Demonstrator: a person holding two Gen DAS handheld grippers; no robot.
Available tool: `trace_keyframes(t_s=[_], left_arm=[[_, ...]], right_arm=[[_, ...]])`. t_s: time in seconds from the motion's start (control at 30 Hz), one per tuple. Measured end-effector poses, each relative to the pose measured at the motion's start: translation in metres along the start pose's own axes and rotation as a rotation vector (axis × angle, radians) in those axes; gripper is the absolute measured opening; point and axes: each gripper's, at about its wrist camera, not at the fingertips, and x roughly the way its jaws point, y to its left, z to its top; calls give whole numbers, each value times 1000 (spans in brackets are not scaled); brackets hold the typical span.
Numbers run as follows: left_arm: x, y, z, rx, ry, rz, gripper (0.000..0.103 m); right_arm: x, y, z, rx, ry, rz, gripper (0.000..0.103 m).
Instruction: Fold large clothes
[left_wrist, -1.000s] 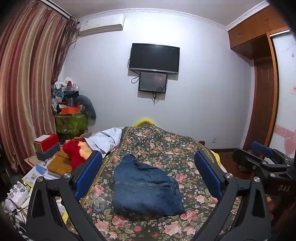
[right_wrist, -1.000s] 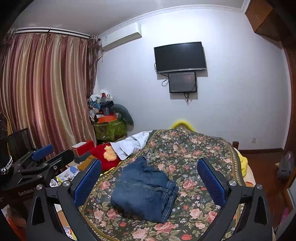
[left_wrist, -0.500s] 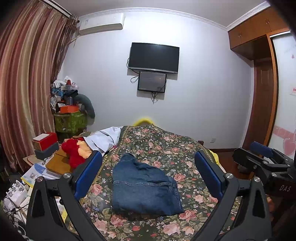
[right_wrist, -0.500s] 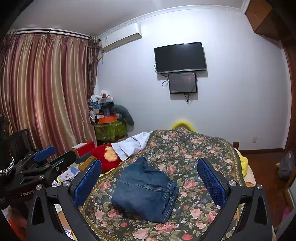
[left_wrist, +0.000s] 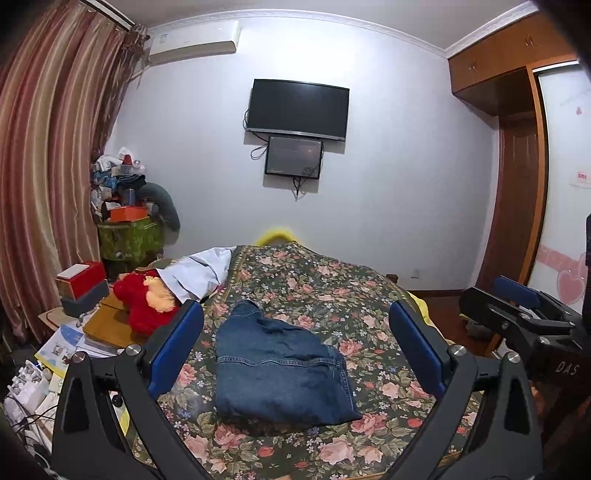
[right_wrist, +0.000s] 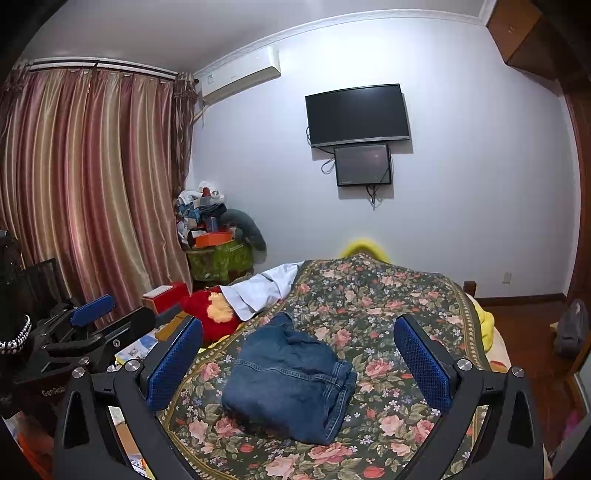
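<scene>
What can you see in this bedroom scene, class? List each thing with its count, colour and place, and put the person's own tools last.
folded jeans: 1, blue denim, lying on the bedspread, held by neither gripper
bedspread: 1, dark green with pink flowers, covering the bed
white cloth: 1, white, at the bed's far left edge
plush toy: 1, red and yellow, left of the bed
television: 1, black, on the far wall
small screen: 1, black, just under the television
air conditioner: 1, white, high on the wall
curtains: striped pink and gold, left wall
wardrobe: 1, brown wood, right side
left gripper: 1, black with blue pads, open, above the bed
right gripper: 1, black with blue pads, open, above the bed
</scene>
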Motion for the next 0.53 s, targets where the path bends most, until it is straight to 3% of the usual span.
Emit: trace_keyframes(t_s=[0.53], left_arm=[[-1,-4,0,2,1,-2,101]], right_arm=[[0,2,1,1,-2,-5,103]])
